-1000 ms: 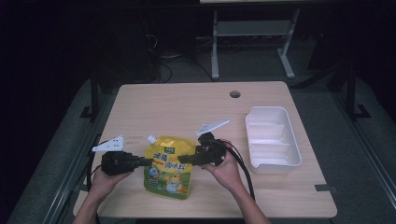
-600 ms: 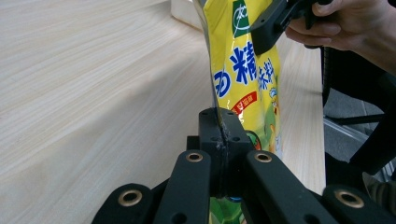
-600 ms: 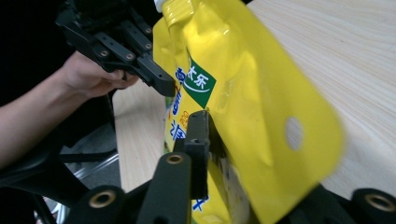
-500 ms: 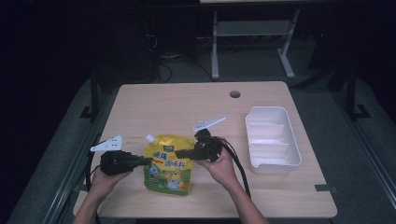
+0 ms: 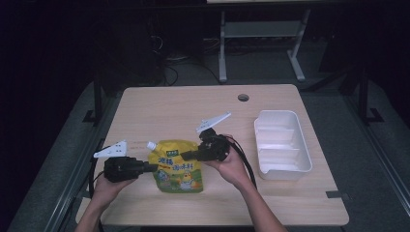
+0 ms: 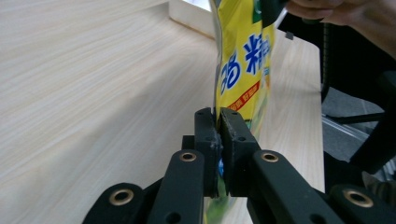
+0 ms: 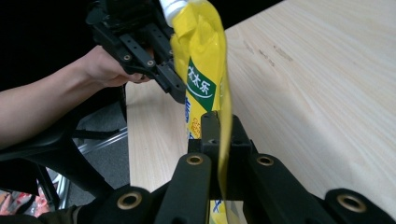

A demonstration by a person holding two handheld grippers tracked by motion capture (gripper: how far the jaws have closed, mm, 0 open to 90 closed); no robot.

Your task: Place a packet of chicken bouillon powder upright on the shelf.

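A yellow spouted pouch (image 5: 178,167) with a white cap hangs just above the near part of the wooden table (image 5: 193,106), held from both sides. My left gripper (image 5: 149,167) is shut on the pouch's left edge; in the left gripper view the yellow pouch (image 6: 243,65) stands edge-on, pinched where my left gripper (image 6: 218,122) closes. My right gripper (image 5: 185,155) is shut on the pouch's upper right edge. In the right gripper view the pouch (image 7: 203,70) rises from my right gripper (image 7: 219,122), with the left gripper (image 7: 180,95) clamped farther up near the cap.
A white three-compartment tray (image 5: 282,143) sits on the table's right side, close to the right hand. A round cable hole (image 5: 243,97) lies near the far edge. Bare tabletop stretches across the far half. Black cables trail from both grippers.
Both grippers, still clamped on the pouch, have lifted it slightly and drifted a little toward the far side. The pouch now hangs more upright between them.
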